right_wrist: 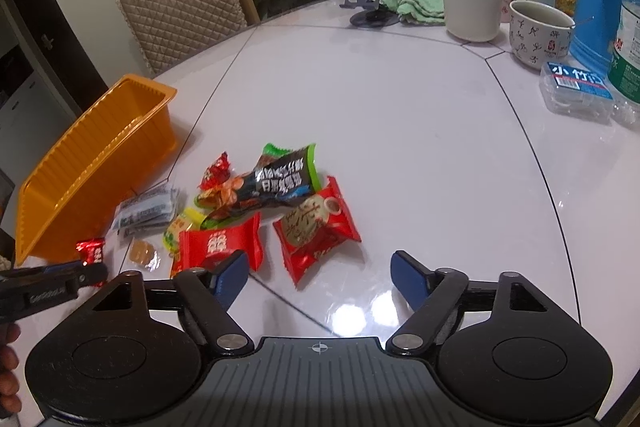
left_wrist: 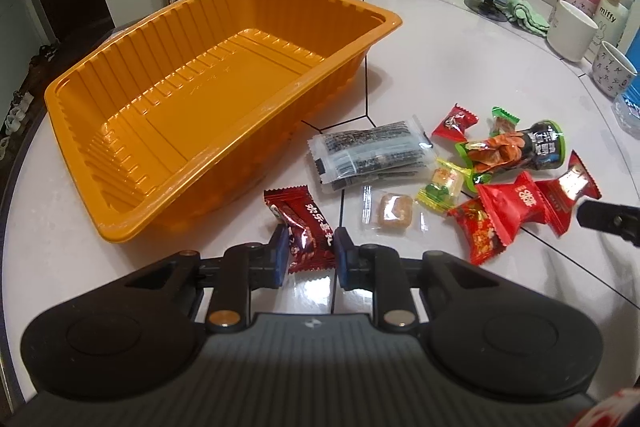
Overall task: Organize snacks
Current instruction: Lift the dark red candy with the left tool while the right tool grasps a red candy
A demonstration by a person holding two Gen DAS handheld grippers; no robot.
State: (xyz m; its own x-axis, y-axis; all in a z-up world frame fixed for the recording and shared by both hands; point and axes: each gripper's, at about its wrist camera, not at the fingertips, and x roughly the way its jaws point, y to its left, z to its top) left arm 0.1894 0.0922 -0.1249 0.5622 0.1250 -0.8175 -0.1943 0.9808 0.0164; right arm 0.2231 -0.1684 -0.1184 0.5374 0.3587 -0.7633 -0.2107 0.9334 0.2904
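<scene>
**Left claw has a dark red candy, right one wide open over the pile**

So the left gripper (left_wrist: 310,247) is squeezed tight on a dark red candy packet (left_wrist: 302,227), blue pads (left_wrist: 280,251) pressing either side of the wrapper's near end, the rest poking out ahead of the tips. Just ahead and to its left sits the orange tray (left_wrist: 120,131), nothing in it, long side angled away. To its right: a clear-wrapped brown sweet (left_wrist: 394,213), then a grey-black foil packet (left_wrist: 368,155) further out, a yellow-green candy (left_wrist: 442,187) and a bunch of red wrappers (left_wrist: 512,203).

The right gripper (right_wrist: 320,275) is spread wide with nothing between the fingers (right_wrist: 412,279), only bare table (right_wrist: 400,147). Straight ahead of its tips lie two red packets (right_wrist: 316,231), beyond them a long black snack bag (right_wrist: 280,183). The white mug (right_wrist: 472,7) is far off at the back.
</scene>
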